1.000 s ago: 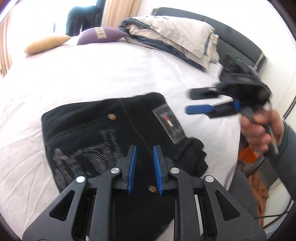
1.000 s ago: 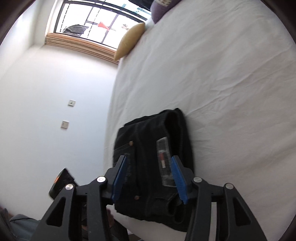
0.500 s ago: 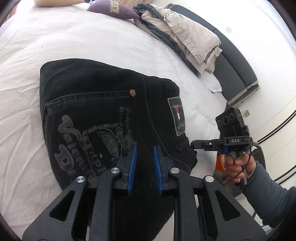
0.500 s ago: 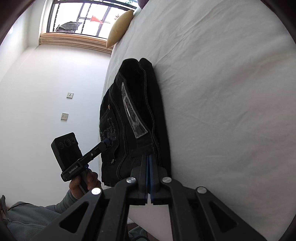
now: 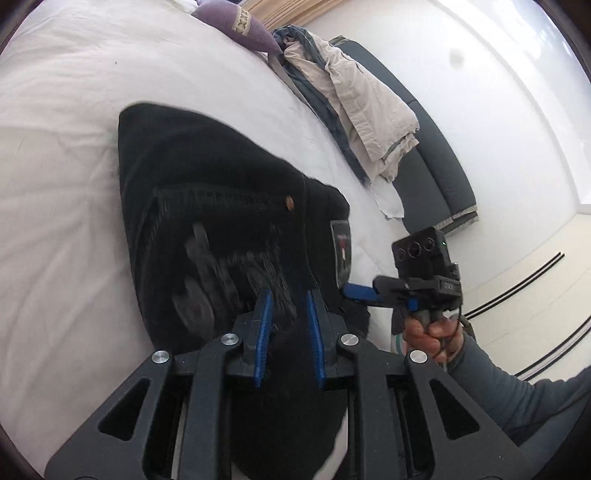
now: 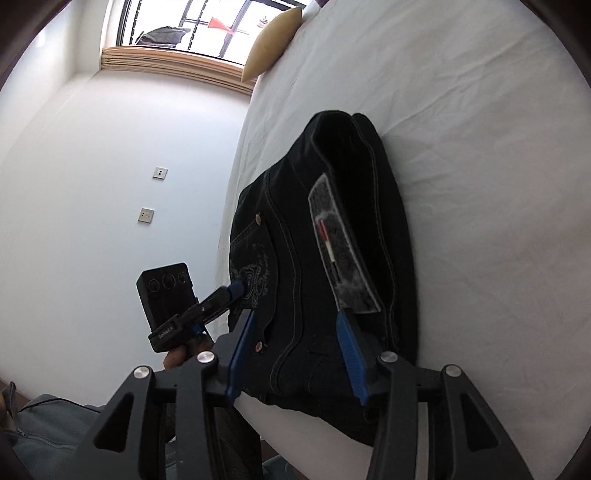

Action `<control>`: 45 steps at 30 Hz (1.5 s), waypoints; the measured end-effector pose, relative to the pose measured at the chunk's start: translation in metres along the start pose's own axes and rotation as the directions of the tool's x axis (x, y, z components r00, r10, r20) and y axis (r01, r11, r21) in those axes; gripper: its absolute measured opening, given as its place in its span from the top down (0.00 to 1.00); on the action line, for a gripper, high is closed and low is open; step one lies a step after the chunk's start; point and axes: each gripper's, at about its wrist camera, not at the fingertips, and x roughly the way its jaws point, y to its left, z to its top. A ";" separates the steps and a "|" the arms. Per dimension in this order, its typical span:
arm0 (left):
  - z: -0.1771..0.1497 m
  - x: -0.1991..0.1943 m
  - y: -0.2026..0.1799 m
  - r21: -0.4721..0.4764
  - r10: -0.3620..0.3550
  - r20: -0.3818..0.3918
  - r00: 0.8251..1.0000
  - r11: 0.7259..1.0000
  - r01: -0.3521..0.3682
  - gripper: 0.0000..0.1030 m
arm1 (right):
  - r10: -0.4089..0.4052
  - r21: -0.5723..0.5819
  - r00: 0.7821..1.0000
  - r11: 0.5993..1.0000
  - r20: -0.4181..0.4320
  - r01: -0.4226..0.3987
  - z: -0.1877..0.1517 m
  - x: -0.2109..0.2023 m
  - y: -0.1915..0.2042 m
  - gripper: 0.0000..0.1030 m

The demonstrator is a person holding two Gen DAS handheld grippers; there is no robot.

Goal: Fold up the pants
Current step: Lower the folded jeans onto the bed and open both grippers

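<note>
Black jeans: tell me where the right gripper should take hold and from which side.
Grip the thick waistband edge beside the patch label on the black jeans, coming from the bed's near edge; the open right gripper already straddles it there.

White bed sheet (image 5: 74, 155), purple cushion (image 5: 236, 26), rumpled beige clothes (image 5: 362, 99), tan pillow (image 6: 271, 40), wall switches (image 6: 160, 172).

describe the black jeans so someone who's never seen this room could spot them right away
On the white bed, look near the edge closest to the person. The folded black jeans lie there, between both grippers. Unlike the beige and blue clothes pile near the purple pillow, they're dark with a grey waistband patch.
</note>
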 end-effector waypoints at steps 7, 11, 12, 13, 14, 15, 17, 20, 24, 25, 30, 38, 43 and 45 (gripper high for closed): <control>-0.073 -0.006 -0.046 0.070 0.066 -0.091 0.994 0.996 -0.059 0.82 | 0.012 -0.005 0.989 1.000 0.148 -0.012 -0.016 -0.051 0.005 0.21; -0.044 -0.049 -0.056 0.089 0.294 0.079 0.952 0.950 -0.301 0.71 | -0.054 0.025 0.978 0.998 0.200 0.050 0.006 -0.054 -0.001 0.15; -0.036 -0.059 -0.058 0.086 0.323 0.121 0.939 0.939 -0.334 0.39 | -0.060 0.023 0.979 0.998 0.193 0.057 0.013 -0.048 -0.001 0.15; -0.030 -0.064 -0.061 0.092 0.368 0.163 0.915 0.918 -0.386 0.19 | -0.069 0.018 0.981 0.998 0.180 0.067 0.018 -0.042 -0.001 0.15; -0.023 -0.065 -0.062 0.098 0.423 0.202 0.883 0.889 -0.448 0.00 | -0.075 0.013 0.984 0.997 0.161 0.074 0.023 -0.033 0.000 0.15; -0.019 -0.064 -0.062 0.103 0.450 0.217 0.866 0.872 -0.479 0.00 | -0.085 0.011 0.987 0.996 0.137 0.085 0.027 -0.023 0.000 0.15; -0.004 -0.052 -0.056 0.094 0.470 0.146 0.871 0.869 -0.485 0.00 | -0.127 0.016 0.988 0.992 0.090 0.126 0.033 -0.005 -0.003 0.15; 0.008 -0.032 -0.047 0.077 0.498 0.075 0.864 0.861 -0.503 0.00 | -0.184 -0.023 0.981 0.982 0.059 0.185 0.036 0.014 0.000 0.12; 0.015 -0.005 -0.031 0.054 0.546 -0.018 0.837 0.837 -0.545 0.00 | -0.215 -0.075 0.976 0.973 0.044 0.218 0.035 0.024 0.010 0.04; 0.016 0.001 -0.023 0.048 0.544 -0.028 0.838 0.839 -0.543 0.00 | -0.231 -0.092 0.972 0.968 0.036 0.233 0.036 0.026 0.012 0.03; 0.024 0.018 -0.022 0.046 0.552 -0.047 0.833 0.834 -0.550 0.01 | -0.312 -0.161 0.950 0.937 0.019 0.311 0.037 0.036 0.020 0.06; 0.028 0.037 -0.018 0.057 0.555 -0.098 0.826 0.832 -0.552 0.54 | -0.479 -0.213 0.878 0.856 0.019 0.472 0.034 0.047 0.033 0.52; 0.030 0.043 -0.025 0.075 0.558 -0.087 0.825 0.830 -0.553 0.65 | -0.518 -0.212 0.853 0.828 0.064 0.519 0.026 0.045 0.045 0.68; 0.031 0.043 -0.025 0.070 0.551 -0.082 0.831 0.835 -0.546 0.69 | -0.535 -0.220 0.840 0.812 0.091 0.541 0.021 0.046 0.055 0.74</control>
